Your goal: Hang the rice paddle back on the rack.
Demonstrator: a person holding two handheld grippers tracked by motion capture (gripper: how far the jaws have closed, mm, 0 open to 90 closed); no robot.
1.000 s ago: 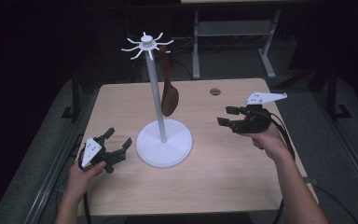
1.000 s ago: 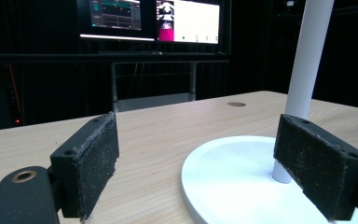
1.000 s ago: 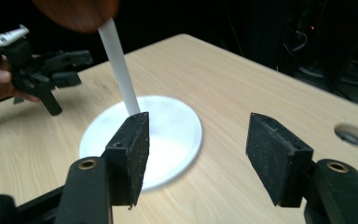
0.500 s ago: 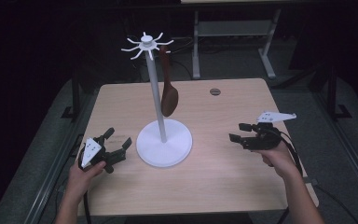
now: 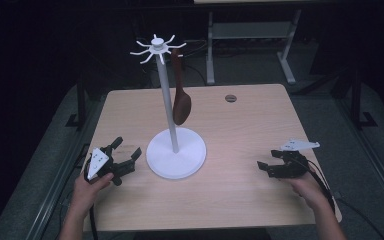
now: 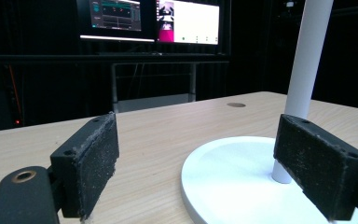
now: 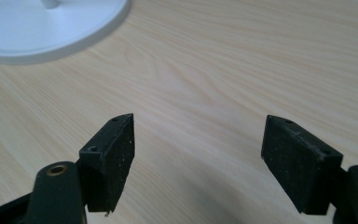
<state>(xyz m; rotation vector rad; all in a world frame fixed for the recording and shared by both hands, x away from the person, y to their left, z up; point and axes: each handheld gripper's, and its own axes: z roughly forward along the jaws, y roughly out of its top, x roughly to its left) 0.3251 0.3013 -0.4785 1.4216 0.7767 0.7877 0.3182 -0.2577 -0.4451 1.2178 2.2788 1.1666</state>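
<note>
A white stand (image 5: 175, 155) with a round base and a tall pole rises from the middle of the wooden table (image 5: 240, 125). A brown wooden spoon (image 5: 181, 100) hangs from one of the hooks at its top. My left gripper (image 5: 128, 159) rests low at the table's left, open and empty, and points at the stand's base (image 6: 233, 177). My right gripper (image 5: 265, 167) is low over the table's right front, jaws wide apart after just opening further, with nothing between them (image 7: 198, 158). Bare wood lies under it, and the stand's base (image 7: 42, 28) is farther off.
A small round hole (image 5: 230, 98) sits near the table's far edge. Beyond the table stands a metal frame (image 5: 250, 45) on a dark floor. In the left gripper view, lit monitors (image 6: 149, 18) hang behind the table.
My right gripper has come down and toward the table's right front edge, and its jaws stand wider. The left gripper, the stand and the spoon have kept still.
</note>
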